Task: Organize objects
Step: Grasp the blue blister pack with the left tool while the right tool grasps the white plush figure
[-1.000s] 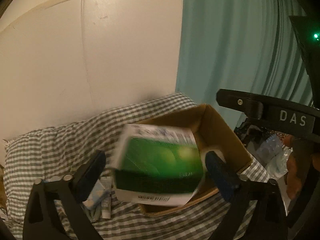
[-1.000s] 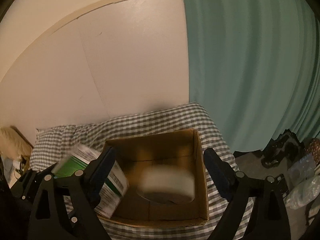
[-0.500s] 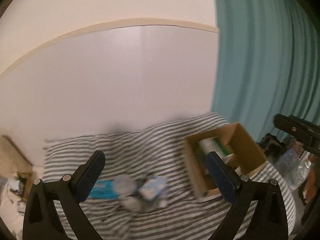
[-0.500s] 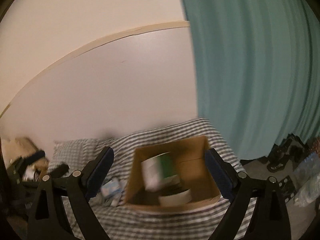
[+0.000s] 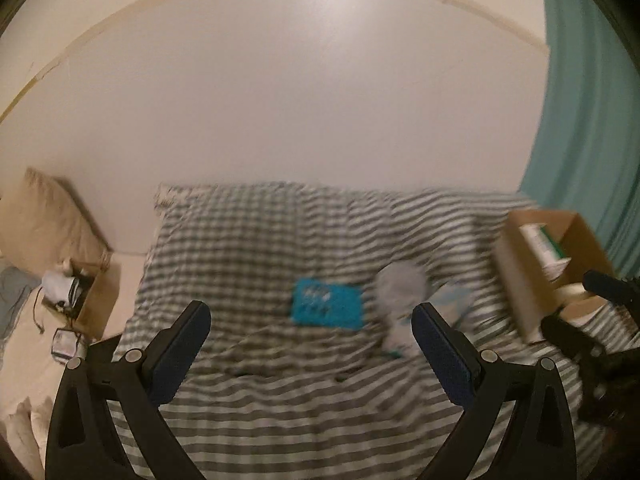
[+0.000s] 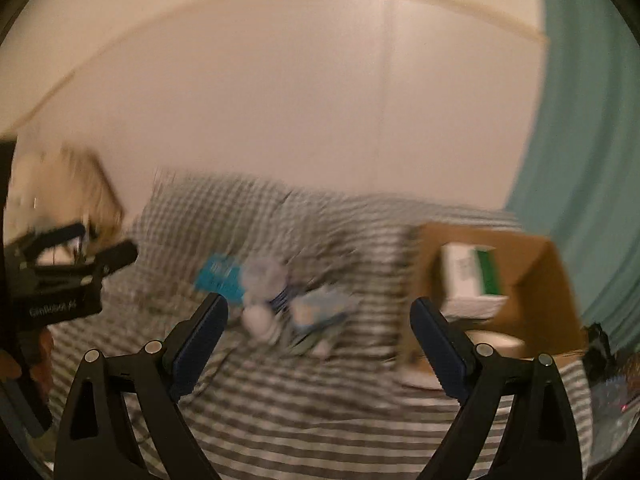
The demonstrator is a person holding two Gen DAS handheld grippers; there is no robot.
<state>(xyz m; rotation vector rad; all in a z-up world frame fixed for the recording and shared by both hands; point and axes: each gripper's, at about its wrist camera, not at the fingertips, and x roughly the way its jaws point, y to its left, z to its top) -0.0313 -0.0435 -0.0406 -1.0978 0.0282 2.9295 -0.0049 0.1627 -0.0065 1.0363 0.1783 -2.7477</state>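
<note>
A cardboard box [image 5: 516,280] [image 6: 544,288] stands on the checked bed at the right. A green and white carton [image 5: 546,250] [image 6: 472,280] and a roll of tape [image 6: 494,340] lie inside it. A blue packet [image 5: 326,308] [image 6: 218,278], a whitish round object [image 5: 400,286] [image 6: 264,276] and a light blue pack [image 6: 320,308] lie blurred mid-bed. My left gripper [image 5: 310,350] is open and empty, held above the bed near the blue packet. My right gripper [image 6: 318,338] is open and empty, above the small items, left of the box.
The bed cover [image 5: 256,248] meets a white wall. A teal curtain [image 5: 588,120] hangs at the right. A pillow [image 5: 44,216] and a small open box of clutter [image 5: 84,300] sit at the left. The other gripper shows at the frame edges [image 6: 60,280].
The left gripper dropped the green carton into the box and both grippers swung back and left, away from the box, toward the loose items mid-bed. The tape roll also landed in the box.
</note>
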